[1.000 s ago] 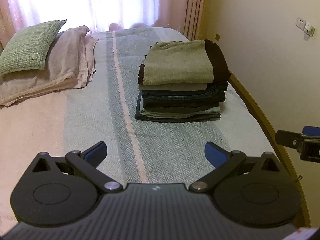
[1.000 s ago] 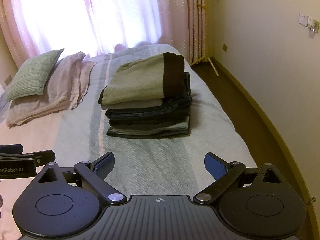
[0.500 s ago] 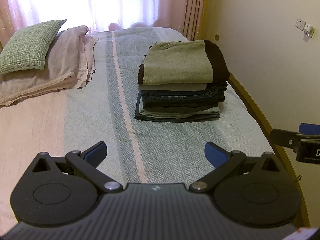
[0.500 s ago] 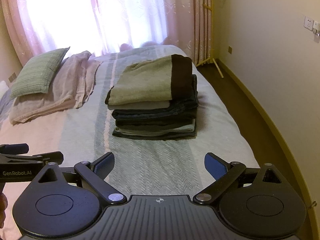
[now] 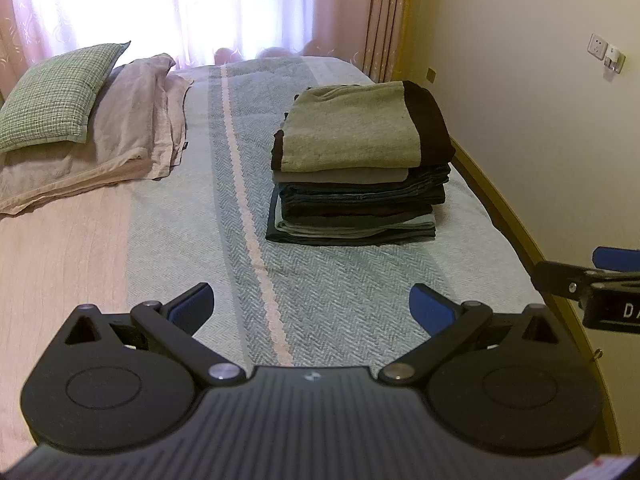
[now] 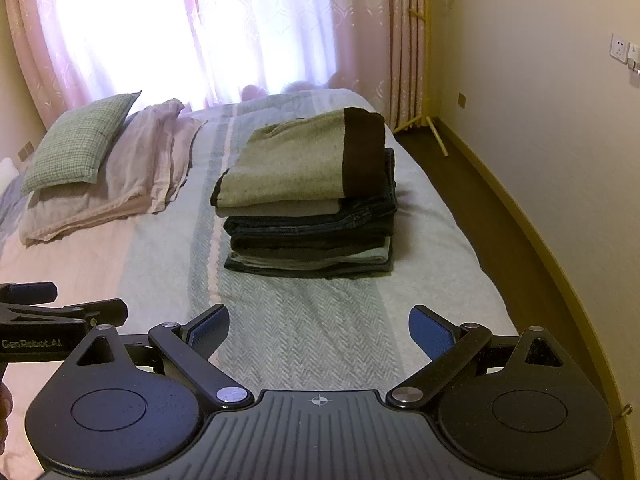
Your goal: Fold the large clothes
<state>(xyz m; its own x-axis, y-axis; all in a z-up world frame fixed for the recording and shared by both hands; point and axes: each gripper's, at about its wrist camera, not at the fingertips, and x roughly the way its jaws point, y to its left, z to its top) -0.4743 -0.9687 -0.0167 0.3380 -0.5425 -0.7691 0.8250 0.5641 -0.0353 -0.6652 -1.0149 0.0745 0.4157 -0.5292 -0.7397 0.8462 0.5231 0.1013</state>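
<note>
Clothes (image 5: pixel 356 168) lie folded in one stack on the bed (image 5: pixel 320 292), on the half nearer the wall (image 5: pixel 540 100), with bare cover between the stack and both hand-held grippers. Top item: an olive garment (image 5: pixel 348 128) with a dark band (image 5: pixel 430 124) along its wall-side edge. Below it sit a grey layer, several dark denim layers and pale green layers; the lowest dark piece projects slightly past the stack on the near side. Left hand-held gripper (image 5: pixel 312 308): fingers spread wide, blue pads (image 5: pixel 192 306) facing each other, nothing between them, held above the striped cover short of the stack. Right hand-held gripper (image 6: pixel 319 328): fingers likewise spread wide and empty, also short of the stack. Each unit appears at the edge of the other camera's view, so the two are side by side and apart. A green pillow (image 5: pixel 52 96) rests on a pink pillow (image 5: pixel 104 136) at the far left of the bed, well apart from the stack. Pink curtains (image 5: pixel 340 8) cover a bright window behind the bed. A socket (image 5: pixel 598 46) is mounted on the wall.
</note>
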